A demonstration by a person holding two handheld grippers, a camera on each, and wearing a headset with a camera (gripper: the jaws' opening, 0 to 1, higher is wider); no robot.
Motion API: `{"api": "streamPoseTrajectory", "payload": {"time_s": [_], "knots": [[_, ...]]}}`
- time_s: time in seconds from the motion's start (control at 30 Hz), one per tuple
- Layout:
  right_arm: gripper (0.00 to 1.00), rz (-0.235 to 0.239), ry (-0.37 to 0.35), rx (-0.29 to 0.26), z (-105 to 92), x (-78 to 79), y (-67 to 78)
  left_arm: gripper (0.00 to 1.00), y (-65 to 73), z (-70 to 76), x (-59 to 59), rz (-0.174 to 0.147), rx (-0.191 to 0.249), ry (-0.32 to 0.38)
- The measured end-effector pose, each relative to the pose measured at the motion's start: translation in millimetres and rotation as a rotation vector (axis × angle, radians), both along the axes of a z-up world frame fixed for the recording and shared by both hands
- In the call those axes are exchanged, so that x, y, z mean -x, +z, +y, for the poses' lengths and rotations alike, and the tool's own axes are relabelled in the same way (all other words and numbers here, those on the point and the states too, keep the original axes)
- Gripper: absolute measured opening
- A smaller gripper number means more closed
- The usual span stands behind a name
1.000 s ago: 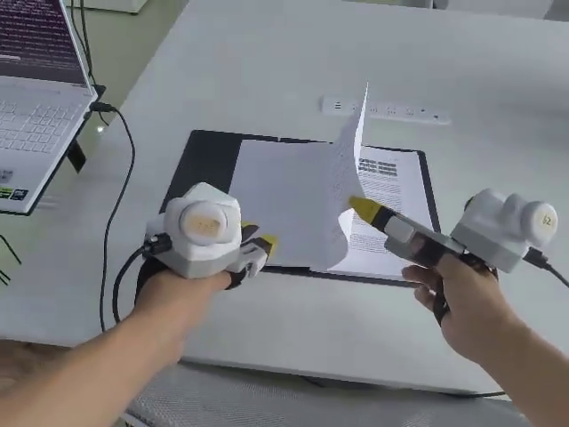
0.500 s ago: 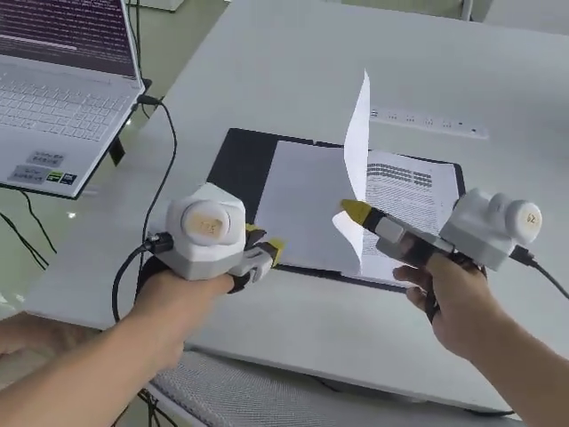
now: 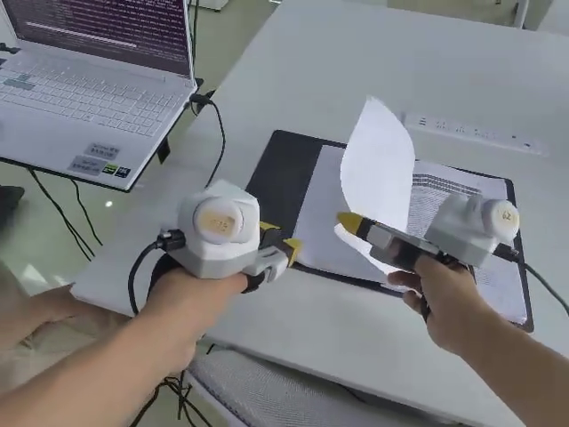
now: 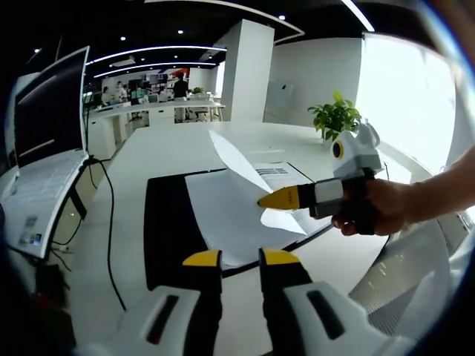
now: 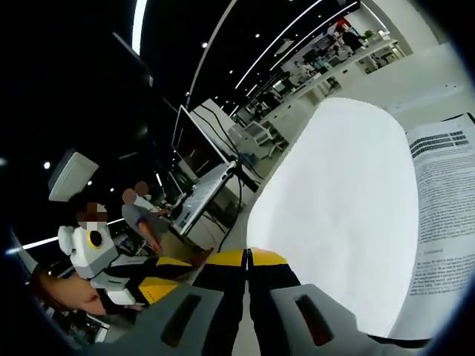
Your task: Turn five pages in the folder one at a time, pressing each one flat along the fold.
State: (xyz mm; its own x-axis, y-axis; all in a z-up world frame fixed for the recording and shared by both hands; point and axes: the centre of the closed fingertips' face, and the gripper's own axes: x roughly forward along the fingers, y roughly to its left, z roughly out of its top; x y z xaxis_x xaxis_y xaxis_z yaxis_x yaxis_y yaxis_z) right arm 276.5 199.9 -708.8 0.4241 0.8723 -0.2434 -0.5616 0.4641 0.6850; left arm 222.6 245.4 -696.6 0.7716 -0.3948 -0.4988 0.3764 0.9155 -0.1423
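Lying open on the white table (image 3: 338, 53), the black folder (image 3: 276, 178) has one page (image 3: 378, 160) raised over its fold, pinched in the right gripper (image 3: 348, 222), which should likely sweep it left in a gentle arc, while the left gripper (image 3: 283, 249), jaws slightly apart and empty, hovers by the folder's front edge.

We see a black folder (image 3: 280, 173) on a white tabletop (image 3: 356, 71). The lifted page (image 3: 378, 173) is plain white, and the right-hand sheet (image 3: 449, 189) is white with lines of black print. The left gripper (image 3: 283, 242) and right gripper (image 3: 348, 222) are white and grey with yellow tips. The far-left laptop (image 3: 98, 98) is silver.
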Motion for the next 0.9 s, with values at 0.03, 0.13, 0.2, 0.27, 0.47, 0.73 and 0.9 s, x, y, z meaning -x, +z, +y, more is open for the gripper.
{"api": "streamPoseTrajectory", "payload": {"time_s": [0.03, 0.13, 0.2, 0.27, 0.47, 0.73, 0.9], "knots": [[0.0, 0.005, 0.004, 0.013, 2.0, 0.3, -3.8, 0.17, 0.3, 1.3, 0.8, 0.0, 0.0, 0.0], [0.0, 0.024, 0.015, 0.031, 9.5, 1.2, -13.8, 0.17, -0.5, 8.1, 3.3, 0.006, 0.006, 0.011], [0.0, 0.027, 0.023, 0.042, 14.1, 2.7, -19.3, 0.17, -1.0, 11.0, 5.0, 0.006, 0.004, 0.019], [0.0, 0.041, 0.032, 0.055, 17.8, 4.3, -26.8, 0.17, -3.7, 14.2, 6.8, 0.015, 0.008, 0.025], [0.0, 0.084, 0.063, 0.109, 25.4, 10.0, -53.8, 0.17, -9.5, 18.1, 8.4, 0.027, 0.008, 0.03], [0.0, 0.12, 0.072, 0.131, 26.5, 2.0, -79.4, 0.17, -15.5, 16.6, 7.7, 0.042, 0.004, 0.027], [0.0, 0.139, 0.076, 0.143, 26.8, -0.3, -90.6, 0.17, -17.9, 13.9, 7.1, 0.05, 0.0, 0.02]]}}
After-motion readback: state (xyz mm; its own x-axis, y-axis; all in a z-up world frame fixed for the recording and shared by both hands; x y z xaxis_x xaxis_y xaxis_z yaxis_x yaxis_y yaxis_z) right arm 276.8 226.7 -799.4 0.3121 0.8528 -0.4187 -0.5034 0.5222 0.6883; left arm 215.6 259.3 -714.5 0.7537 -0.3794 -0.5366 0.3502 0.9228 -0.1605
